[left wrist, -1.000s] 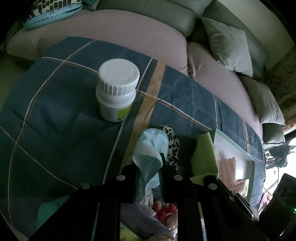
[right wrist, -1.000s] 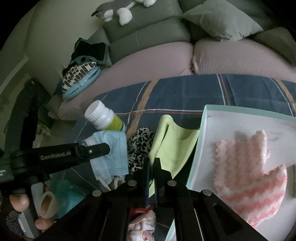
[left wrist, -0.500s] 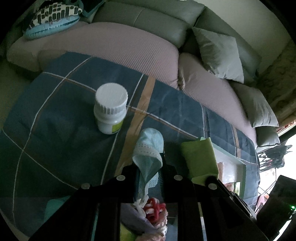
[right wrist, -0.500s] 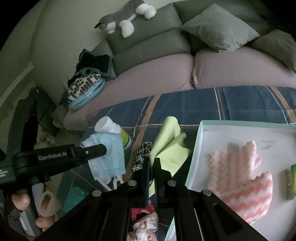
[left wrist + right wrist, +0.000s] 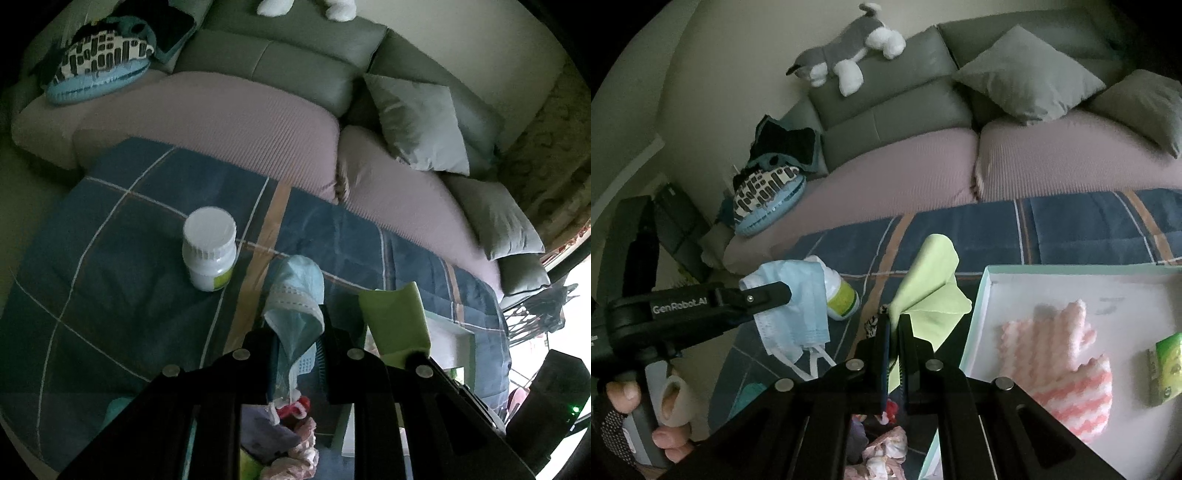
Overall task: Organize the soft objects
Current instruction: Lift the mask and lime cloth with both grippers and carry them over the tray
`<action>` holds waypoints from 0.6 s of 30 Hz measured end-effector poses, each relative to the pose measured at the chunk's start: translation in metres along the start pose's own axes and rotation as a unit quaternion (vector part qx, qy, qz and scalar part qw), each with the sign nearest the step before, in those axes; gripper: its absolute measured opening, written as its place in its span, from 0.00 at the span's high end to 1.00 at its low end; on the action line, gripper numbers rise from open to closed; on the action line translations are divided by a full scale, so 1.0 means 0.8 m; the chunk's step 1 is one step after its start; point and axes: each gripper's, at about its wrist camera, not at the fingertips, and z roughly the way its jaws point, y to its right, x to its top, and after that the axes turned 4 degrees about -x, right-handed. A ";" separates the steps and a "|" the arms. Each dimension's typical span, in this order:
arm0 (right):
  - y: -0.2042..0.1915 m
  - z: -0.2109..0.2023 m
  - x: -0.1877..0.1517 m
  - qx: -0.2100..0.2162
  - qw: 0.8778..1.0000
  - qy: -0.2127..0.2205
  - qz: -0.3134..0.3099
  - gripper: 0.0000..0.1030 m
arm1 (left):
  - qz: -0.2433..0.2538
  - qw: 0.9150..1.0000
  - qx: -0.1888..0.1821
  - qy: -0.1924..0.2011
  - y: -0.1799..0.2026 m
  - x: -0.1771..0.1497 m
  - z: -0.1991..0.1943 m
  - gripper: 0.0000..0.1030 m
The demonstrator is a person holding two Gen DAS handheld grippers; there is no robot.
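Both grippers are holding cloth up off the quilt. Left gripper (image 5: pixel 295 332), at the bottom centre of its own view, is pinching a blue face mask (image 5: pixel 295 299) between nearly closed jaws; in the right view the mask (image 5: pixel 798 306) is hanging from that gripper at mid-left, loops dangling. Right gripper (image 5: pixel 894 332) is clamping fully shut on a green cloth (image 5: pixel 931 291), which is standing up from its tips at the centre of the frame.

Across the upper half of both views a grey sofa (image 5: pixel 894 122) with mauve seat covers is filling the background, two grey cushions (image 5: pixel 1027 81) leaning at its upper right. Below it, a blue plaid quilt (image 5: pixel 110 258) is spreading over the middle of the frame. At lower right of the right view a pale tray (image 5: pixel 1052 269) is sitting on the quilt, a pink-and-white towel (image 5: pixel 1067 354) lying inside it and a small green packet (image 5: pixel 1167 365) near its right edge. A plush dog (image 5: pixel 849 55) is lying on the sofa back at top centre. A white bottle (image 5: pixel 209 247) is standing upright on the quilt, left of centre in the left view. A hand (image 5: pixel 639 417) is gripping the left handle at the lower left corner.
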 end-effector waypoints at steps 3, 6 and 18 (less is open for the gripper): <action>0.000 -0.014 0.005 0.003 1.000 0.015 0.000 0.96 | 0.008 1.000 -0.003 0.013 0.010 0.003 -0.015 0.82; 0.003 -0.033 0.010 0.002 0.999 0.034 0.002 0.96 | 0.017 1.000 -0.008 0.023 0.020 0.005 -0.028 0.82; 0.051 -0.104 0.025 -0.060 0.994 0.090 0.018 0.96 | 0.065 0.997 -0.027 0.032 0.080 0.006 -0.051 0.82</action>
